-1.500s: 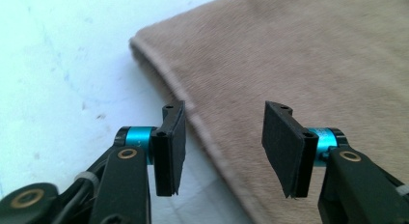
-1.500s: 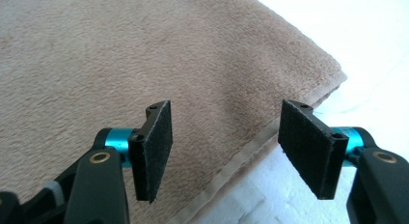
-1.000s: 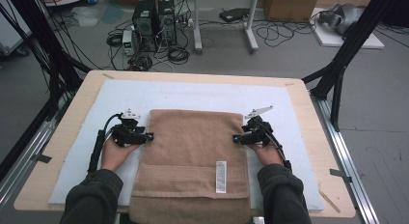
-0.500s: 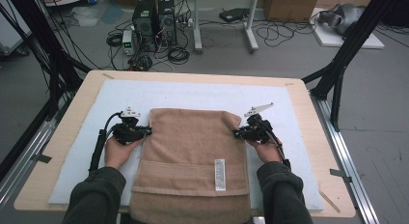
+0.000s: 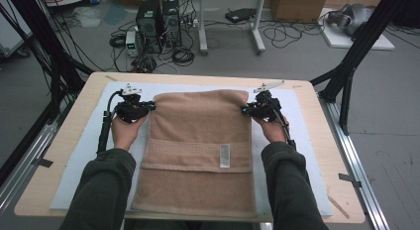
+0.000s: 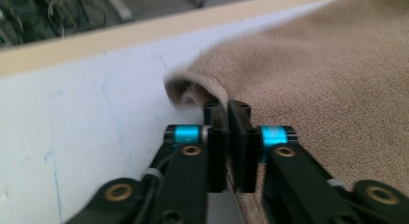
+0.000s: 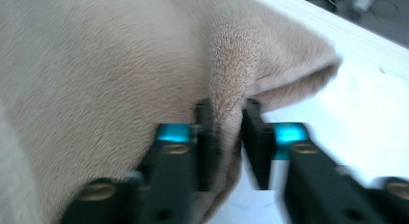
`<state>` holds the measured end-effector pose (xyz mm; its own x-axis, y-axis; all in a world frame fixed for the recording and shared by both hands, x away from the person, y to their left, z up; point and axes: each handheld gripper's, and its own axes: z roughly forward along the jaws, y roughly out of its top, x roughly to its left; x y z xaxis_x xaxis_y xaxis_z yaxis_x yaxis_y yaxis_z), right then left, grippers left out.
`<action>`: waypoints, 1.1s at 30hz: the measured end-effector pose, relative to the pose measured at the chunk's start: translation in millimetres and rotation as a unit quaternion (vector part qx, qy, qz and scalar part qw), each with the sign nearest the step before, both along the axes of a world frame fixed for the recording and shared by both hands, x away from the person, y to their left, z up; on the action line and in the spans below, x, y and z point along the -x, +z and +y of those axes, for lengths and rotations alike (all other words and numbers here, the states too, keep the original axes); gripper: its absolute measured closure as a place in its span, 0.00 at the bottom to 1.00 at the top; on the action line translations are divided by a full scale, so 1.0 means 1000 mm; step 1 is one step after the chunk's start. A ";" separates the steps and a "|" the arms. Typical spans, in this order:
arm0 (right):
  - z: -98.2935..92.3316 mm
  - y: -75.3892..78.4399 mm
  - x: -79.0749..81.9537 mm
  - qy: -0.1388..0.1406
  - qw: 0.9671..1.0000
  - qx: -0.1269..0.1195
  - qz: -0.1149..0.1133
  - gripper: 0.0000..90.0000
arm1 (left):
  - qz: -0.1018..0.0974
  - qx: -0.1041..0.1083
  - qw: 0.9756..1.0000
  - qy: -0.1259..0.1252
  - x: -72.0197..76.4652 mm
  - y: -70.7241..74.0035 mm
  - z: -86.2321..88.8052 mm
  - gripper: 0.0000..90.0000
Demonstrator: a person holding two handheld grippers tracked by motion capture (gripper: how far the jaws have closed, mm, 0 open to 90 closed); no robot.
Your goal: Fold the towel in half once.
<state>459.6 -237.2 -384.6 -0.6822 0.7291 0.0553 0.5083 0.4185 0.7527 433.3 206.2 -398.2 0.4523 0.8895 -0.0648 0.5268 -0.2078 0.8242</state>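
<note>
A workshop floor strewn with cables [image 5: 277,34], with 2 computer towers [image 5: 158,19] on it, lies beyond a wooden table [image 5: 64,141]. Black frame legs [image 5: 354,56] stand at the table's sides. A pale blue-white mat [image 5: 307,136] covers most of the tabletop.

On the mat lies a tan towel [image 5: 198,150], spread lengthwise from the near edge toward the far side, with a woven band across its lower half and a small white label [image 5: 225,155] on that band. Its far edge is raised off the mat between the 2 tools.

The person's sleeves [image 5: 101,190] come in from the bottom, 1 on each side of the towel.

The left gripper [image 5: 151,106] is at the towel's far left corner; in the left gripper view its jaws have just eased apart slightly but stand nearly together, with the towel's [image 6: 337,89] edge pinched in the narrow gap.

The right gripper [image 5: 243,110] is at the far right corner; in the right gripper view a fold of towel [image 7: 96,79] rises between the jaws, which have just been opening. The fold lies against one jaw with a gap at the other, so whether the fold is clamped I cannot tell.
</note>
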 end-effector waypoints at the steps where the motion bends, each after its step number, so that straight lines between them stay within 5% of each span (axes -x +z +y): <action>1: -0.002 -0.005 -0.003 -0.016 1.000 -0.001 0.019 0.63 | 0.020 -0.001 1.000 -0.004 -0.001 -0.005 0.000 0.78; 4: -0.007 -0.017 0.002 -0.015 0.999 0.002 0.038 0.58 | 0.039 -0.021 0.999 -0.026 0.006 -0.015 0.003 0.70; 11: -0.011 -0.022 0.037 0.027 0.999 0.010 0.035 0.55 | 0.029 0.000 0.997 -0.067 0.037 -0.022 0.013 0.64; 19: -0.005 -0.024 0.083 0.088 0.996 -0.003 0.023 0.58 | 0.024 -0.002 0.991 -0.134 0.078 -0.022 0.015 0.61; 22: -0.001 -0.031 0.096 0.107 0.994 0.011 0.026 0.62 | 0.022 -0.009 0.988 -0.152 0.089 -0.027 0.016 0.60; 29: 0.002 -0.049 0.105 0.127 0.991 0.024 0.045 0.71 | 0.047 -0.032 0.984 -0.166 0.087 -0.042 0.012 0.66; 33: 0.005 -0.052 0.104 0.137 0.989 0.030 0.044 0.85 | 0.038 -0.047 0.985 -0.162 0.087 -0.042 0.012 0.77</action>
